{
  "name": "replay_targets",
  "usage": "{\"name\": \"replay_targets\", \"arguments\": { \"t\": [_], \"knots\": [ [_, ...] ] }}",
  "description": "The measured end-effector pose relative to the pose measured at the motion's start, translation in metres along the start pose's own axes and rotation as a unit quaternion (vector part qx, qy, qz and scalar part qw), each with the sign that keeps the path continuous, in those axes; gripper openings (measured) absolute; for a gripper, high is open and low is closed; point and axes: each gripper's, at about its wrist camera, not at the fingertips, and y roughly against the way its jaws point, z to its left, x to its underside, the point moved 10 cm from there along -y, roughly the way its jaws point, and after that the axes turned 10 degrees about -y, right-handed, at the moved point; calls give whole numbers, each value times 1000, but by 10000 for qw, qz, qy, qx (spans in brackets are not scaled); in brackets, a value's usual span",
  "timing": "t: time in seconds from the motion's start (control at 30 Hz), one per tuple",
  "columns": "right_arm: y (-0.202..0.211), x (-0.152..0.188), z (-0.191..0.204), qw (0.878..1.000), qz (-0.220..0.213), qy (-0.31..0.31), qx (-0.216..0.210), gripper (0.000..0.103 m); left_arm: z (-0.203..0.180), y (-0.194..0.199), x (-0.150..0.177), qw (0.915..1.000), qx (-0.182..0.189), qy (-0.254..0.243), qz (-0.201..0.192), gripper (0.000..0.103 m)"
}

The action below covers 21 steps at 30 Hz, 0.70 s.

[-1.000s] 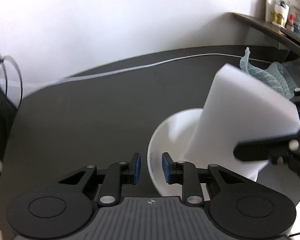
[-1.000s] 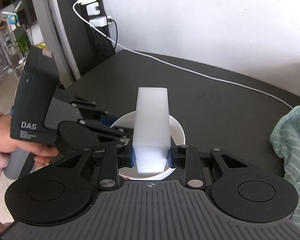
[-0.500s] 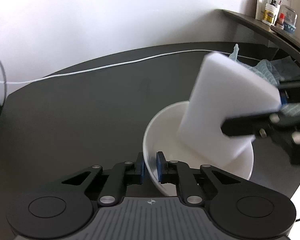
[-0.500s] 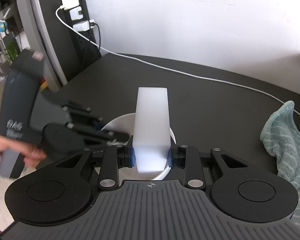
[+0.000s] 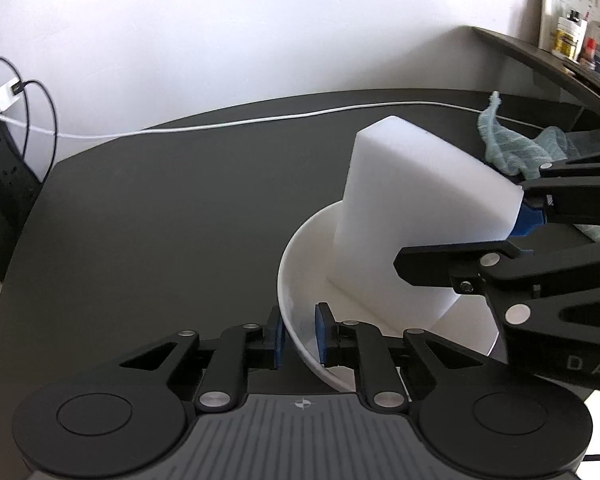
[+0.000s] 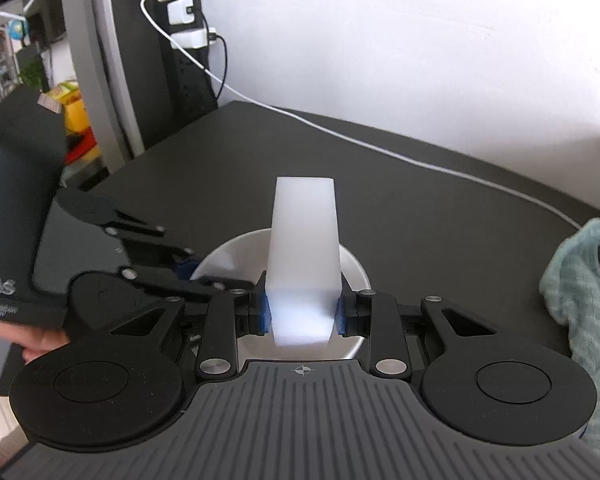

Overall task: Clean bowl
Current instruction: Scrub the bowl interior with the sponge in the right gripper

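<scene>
**A:** Where do you have things?

**B:** The bowl (image 5: 300, 264) sits on the bench (image 5: 160, 216), near its front edge. My left hand-held gripper (image 5: 299, 338) is closed narrow on the bowl's near rim, one pad outside and one inside. My right hand-held gripper (image 6: 302, 314) is clamped on the sponge (image 6: 304, 248), whose far end dips into the bowl.

**A:** What worries you from here?

**B:** The rim grip, mostly. It pinches a thin, smooth, curved wall. If I push the sponge hard against the far side, I think the bowl could pivot in the pads or slip free and skid across the bench.

**A:** And the sponge?

**B:** It's held near one end, so much of it sticks out. Pressed hard, it would likely bend or twist between the pads and not scrub. My two grippers are also close together over the bowl; a wide sweep could knock one into the other.

**A:** Anything nearby?

**B:** A cloth (image 6: 576, 280) and a cable (image 5: 236, 122), both well apart from the bowl.
</scene>
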Motion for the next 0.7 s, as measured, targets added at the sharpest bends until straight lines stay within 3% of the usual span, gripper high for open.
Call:
{"name": "replay_targets", "arguments": {
  "t": [0.23,0.47,0.7],
  "knots": [
    [6,10,1,9978,336,-236,-528,30,1,3,3,10000,45,-18,61,15],
    [16,4,1,9995,112,217,200,30,0,6,5,9999,91,-4,102,17],
    [0,-9,13,9992,-63,406,14,31,-6,0,-1,9999,-31,-113,117,18]
  ]
}}
